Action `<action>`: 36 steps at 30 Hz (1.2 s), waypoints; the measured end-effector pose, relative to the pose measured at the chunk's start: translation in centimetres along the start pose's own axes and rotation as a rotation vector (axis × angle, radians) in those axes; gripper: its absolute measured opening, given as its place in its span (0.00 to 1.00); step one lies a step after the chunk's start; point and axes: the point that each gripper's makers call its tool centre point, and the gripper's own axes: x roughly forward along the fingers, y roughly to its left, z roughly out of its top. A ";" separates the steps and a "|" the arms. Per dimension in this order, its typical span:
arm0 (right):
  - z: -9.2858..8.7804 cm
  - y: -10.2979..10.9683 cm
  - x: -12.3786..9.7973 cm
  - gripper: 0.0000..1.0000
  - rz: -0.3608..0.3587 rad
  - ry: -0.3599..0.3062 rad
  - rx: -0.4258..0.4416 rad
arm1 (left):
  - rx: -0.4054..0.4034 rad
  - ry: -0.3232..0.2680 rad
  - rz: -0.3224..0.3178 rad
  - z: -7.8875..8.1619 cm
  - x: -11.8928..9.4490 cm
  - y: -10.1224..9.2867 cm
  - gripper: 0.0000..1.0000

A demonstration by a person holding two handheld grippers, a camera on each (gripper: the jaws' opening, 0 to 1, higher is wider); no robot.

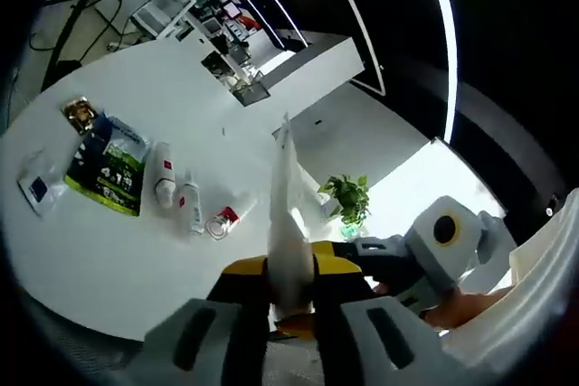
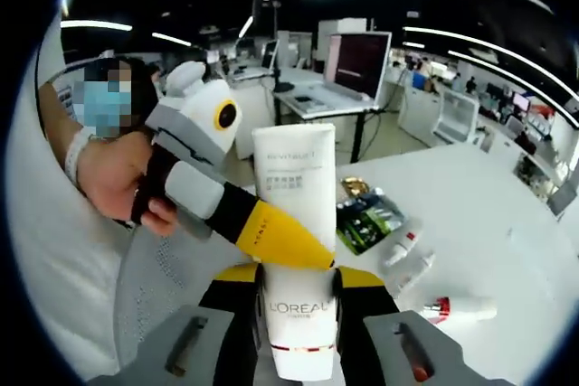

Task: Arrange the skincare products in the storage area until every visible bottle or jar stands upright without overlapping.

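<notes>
White plastic is what both claws hold now: one tall L'Oréal tube (image 2: 294, 250), lifted in the air above the worktop (image 1: 118, 268).

The step in hand looks like a handover, or a turning of the tube between the two claws, before it is set down standing.

In the left gripper view, at 9 o'clock a small flat sachet (image 1: 38, 189) and a green and blue pouch (image 1: 110, 165) lie on the worktop. To the right of them, three small products lie on their sides: a white tube with a red mark (image 1: 164, 174), a small white bottle (image 1: 190, 206) and a bottle with a red band (image 1: 226, 218). They are close together but I cannot tell if they touch. None stands upright, so the task is far from done. At 6 o'clock the left claw (image 1: 291, 291) is clamped on the tube, seen here from its thin edge. At 4 o'clock the right claw (image 1: 366, 250) comes in and touches the same tube.

In the right gripper view, the left claw (image 2: 312, 255) enters from 9 o'clock and its yellow tip grips the tube across its front. The right claw (image 2: 296, 314) at 6 o'clock is closed on the lower part with the logo.

The next move, I think, needs one claw to let go, and then the tube put upright on its cap on a free part of the worktop, well apart from the lying bottles. What is inside the tube and bottles cannot be seen; all are opaque.
</notes>
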 end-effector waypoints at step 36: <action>1.1 2.0 1.4 0.43 0.104 -0.017 0.435 | 0.424 0.329 0.113 -6.0 -0.1 0.8 0.11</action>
